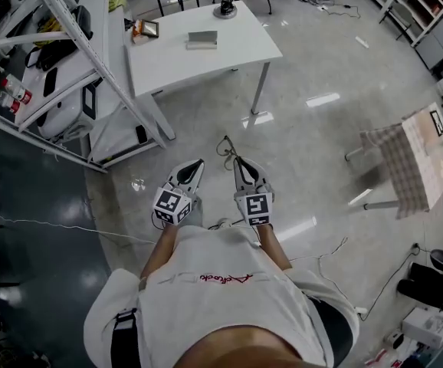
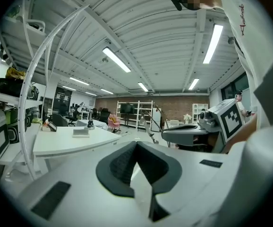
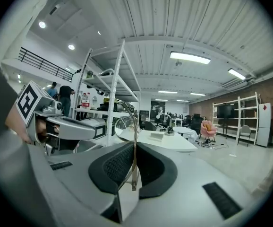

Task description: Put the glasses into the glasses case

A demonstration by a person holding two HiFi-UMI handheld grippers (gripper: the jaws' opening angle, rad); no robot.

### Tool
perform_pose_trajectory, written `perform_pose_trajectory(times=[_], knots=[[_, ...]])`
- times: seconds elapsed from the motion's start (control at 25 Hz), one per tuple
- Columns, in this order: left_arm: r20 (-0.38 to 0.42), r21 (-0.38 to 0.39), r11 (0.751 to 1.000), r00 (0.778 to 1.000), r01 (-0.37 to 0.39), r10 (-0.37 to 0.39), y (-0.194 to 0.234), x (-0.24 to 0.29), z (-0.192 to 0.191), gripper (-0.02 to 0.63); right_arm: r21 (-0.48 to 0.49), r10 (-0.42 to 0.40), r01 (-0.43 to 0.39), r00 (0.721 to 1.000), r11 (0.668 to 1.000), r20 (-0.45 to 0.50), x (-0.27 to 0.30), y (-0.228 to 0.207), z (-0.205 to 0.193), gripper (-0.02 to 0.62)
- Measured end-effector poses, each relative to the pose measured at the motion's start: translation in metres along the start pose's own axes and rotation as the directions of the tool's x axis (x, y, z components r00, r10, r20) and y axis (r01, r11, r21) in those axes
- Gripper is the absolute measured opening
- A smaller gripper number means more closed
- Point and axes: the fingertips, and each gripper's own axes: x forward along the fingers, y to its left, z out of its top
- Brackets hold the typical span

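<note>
The right gripper point(image 3: 135, 150) pinched the glasses point(image 3: 123, 126) by one arm. The left gripper point(image 2: 136, 148) was squeezed together, holding nothing. The glasses case point(image 1: 202, 39) lay far off on the counter point(image 1: 168, 61).

A white table point(image 1: 233, 52) bears a grey case point(image 1: 201, 40), a dark round object point(image 1: 225, 9) and a small packet point(image 1: 143, 29).

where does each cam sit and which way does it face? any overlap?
Head view: on the person's head, facing steeply down at the floor; shows torso, left gripper, and right gripper holding the glasses.
Left gripper view: on that gripper, looking along its shut, empty fingers across the room; shirt at right.
Right gripper view: on that gripper, looking along fingers shut on the glasses; hand at left.
Shared: all three show the white table; each gripper view shows the other gripper.
</note>
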Motion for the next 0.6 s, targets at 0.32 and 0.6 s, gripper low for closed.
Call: perform_pose_trajectory(times=[0.32,0.6], knots=[[0.015,-0.012,1.0,1.0,0.026,-0.025,0.04,0.045,0.006,0.009,-0.011,-0.017,0.017,1.0,1.0,-0.011,0.051,-0.024,0.002,0.029],[0.052,-0.02,0.998,0.997,0.054,-0.053,0.107,0.097,0.027,0.009,-0.039,-0.039,0.038,0.999,0.999,-0.027,0.128,-0.05,0.012,0.029]])
